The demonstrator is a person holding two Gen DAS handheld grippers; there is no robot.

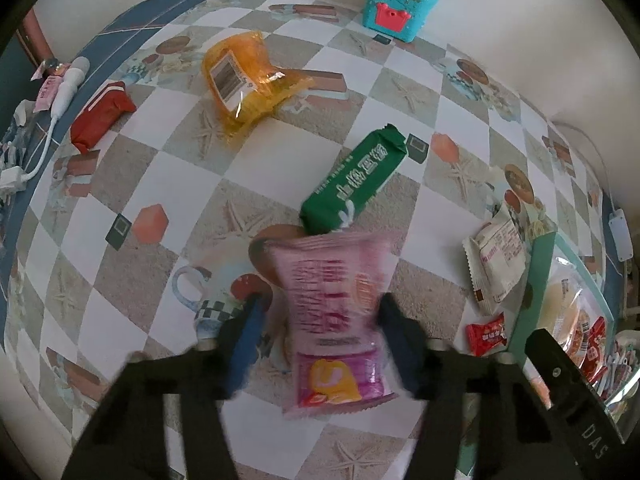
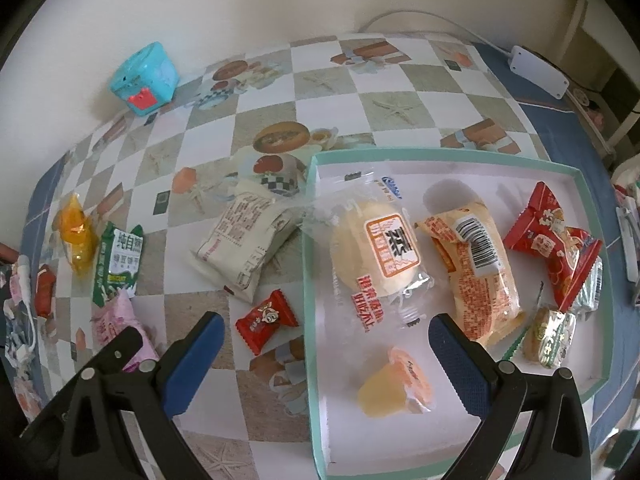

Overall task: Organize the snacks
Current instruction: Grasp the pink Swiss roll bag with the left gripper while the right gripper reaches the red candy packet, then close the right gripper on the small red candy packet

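Observation:
My left gripper [image 1: 320,308] is shut on a pink snack packet [image 1: 334,312], held between both blue pads just above the checkered table; the image is blurred. The packet also shows in the right wrist view [image 2: 116,320]. A green biscuit pack [image 1: 354,178] lies just beyond it. My right gripper [image 2: 326,334] is open and empty over the left rim of the teal-edged tray [image 2: 440,154]. The tray holds a steamed bun pack [image 2: 380,246], an orange-printed bread pack [image 2: 476,264], red packets [image 2: 554,240] and a jelly cup [image 2: 400,386].
On the table lie an orange bag [image 1: 244,80], a red bar [image 1: 100,114], a cream packet [image 2: 244,246] and a small red candy [image 2: 266,322]. A teal toy box [image 1: 400,0] stands at the wall. A white charger and cable [image 1: 60,92] lie at the left edge.

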